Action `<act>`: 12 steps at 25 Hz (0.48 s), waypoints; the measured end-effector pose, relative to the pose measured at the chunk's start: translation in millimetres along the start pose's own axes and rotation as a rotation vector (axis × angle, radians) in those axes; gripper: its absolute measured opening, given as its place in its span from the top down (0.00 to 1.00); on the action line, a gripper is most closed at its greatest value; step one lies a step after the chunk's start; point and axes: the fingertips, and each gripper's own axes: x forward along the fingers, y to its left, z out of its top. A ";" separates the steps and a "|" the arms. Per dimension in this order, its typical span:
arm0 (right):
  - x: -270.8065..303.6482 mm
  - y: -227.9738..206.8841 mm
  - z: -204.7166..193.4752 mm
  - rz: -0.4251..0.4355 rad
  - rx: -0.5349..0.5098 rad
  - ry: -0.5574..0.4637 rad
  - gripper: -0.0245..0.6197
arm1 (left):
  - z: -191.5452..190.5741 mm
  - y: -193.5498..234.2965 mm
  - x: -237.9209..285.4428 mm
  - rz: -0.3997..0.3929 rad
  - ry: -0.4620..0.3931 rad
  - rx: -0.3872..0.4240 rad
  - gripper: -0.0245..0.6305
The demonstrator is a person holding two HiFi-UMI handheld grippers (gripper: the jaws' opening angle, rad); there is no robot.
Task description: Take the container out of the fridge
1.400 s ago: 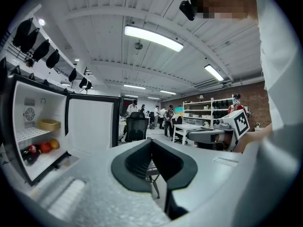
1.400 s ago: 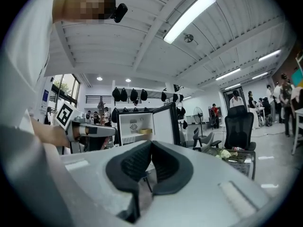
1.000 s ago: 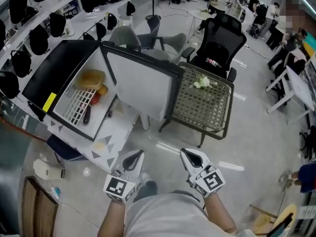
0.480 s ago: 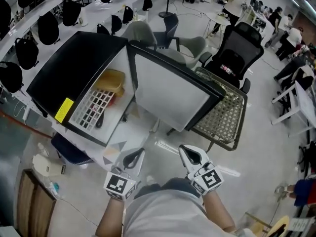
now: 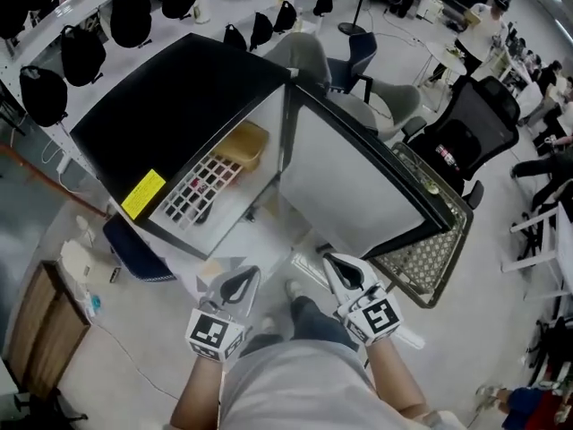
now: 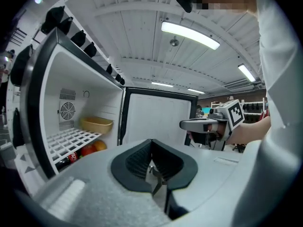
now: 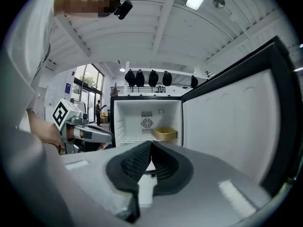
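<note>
Fridge door (image 5: 349, 186) hangs wide open, so the container (image 5: 243, 143) at 11 o'clock is reachable. My left tool (image 5: 240, 285) and right tool (image 5: 345, 271) are both pinched together, empty.

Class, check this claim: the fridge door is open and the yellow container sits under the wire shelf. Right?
No: the yellow container sits on the wire shelf, not under it, as the left gripper view shows. The fridge door is open.

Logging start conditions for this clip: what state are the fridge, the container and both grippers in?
Black mini fridge: door swung wide open.
Yellow plastic container: inside the fridge on the white wire shelf, untouched.
Left gripper: shut, empty, outside the fridge.
Right gripper: shut, empty, outside the fridge.
</note>
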 end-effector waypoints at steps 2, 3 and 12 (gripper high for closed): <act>25.2 -4.1 0.7 0.066 -0.018 0.009 0.96 | 2.5 15.7 1.3 0.067 -0.008 -0.018 0.95; 37.7 -5.0 1.2 0.096 -0.029 0.014 0.96 | 3.9 23.2 1.6 0.097 -0.012 -0.027 0.95; 134.1 -7.1 11.3 0.286 -0.109 0.024 0.96 | 13.9 66.7 -8.9 0.331 -0.035 -0.062 0.95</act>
